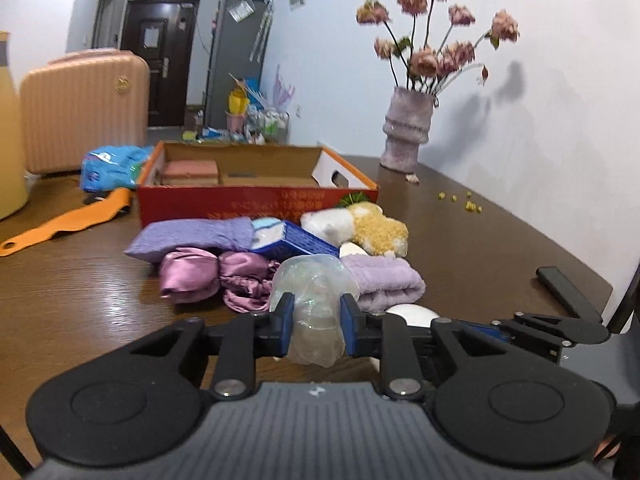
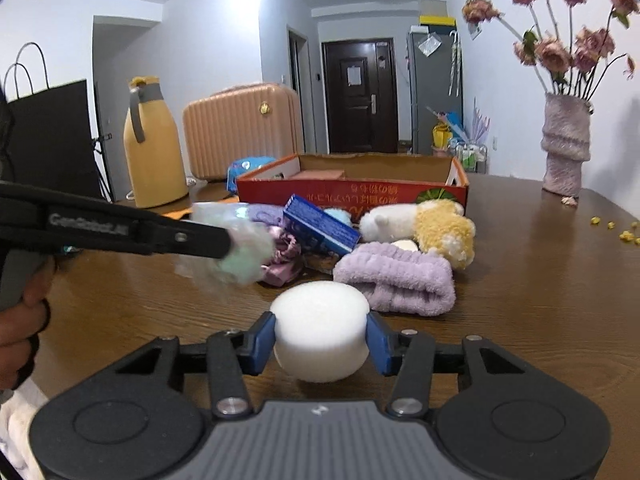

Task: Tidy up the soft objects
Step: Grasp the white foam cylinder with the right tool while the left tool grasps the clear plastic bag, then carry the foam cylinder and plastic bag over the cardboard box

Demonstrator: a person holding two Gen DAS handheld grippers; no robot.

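My left gripper (image 1: 316,320) is shut on a clear crinkled plastic bag (image 1: 314,292), lifted just off the table; the same gripper (image 2: 230,246) enters the right wrist view from the left with the bag (image 2: 240,252) at its tip. My right gripper (image 2: 321,338) is shut on a white foam puck (image 2: 320,330). Behind lies the pile: a lilac rolled towel (image 2: 396,278), a white and yellow plush (image 2: 424,226), a blue box (image 2: 320,226), pink satin cloth (image 1: 216,276) and a purple pouch (image 1: 192,238). The red cardboard box (image 1: 256,200) stands open behind the pile.
A vase of dried flowers (image 1: 406,134) stands at the back right by the wall, with yellow crumbs (image 1: 460,200) nearby. An orange strap (image 1: 68,222), a blue packet (image 1: 112,168), a yellow jug (image 2: 154,148) and a pink suitcase (image 2: 240,128) sit at the left. A hand (image 2: 24,316) holds the left tool.
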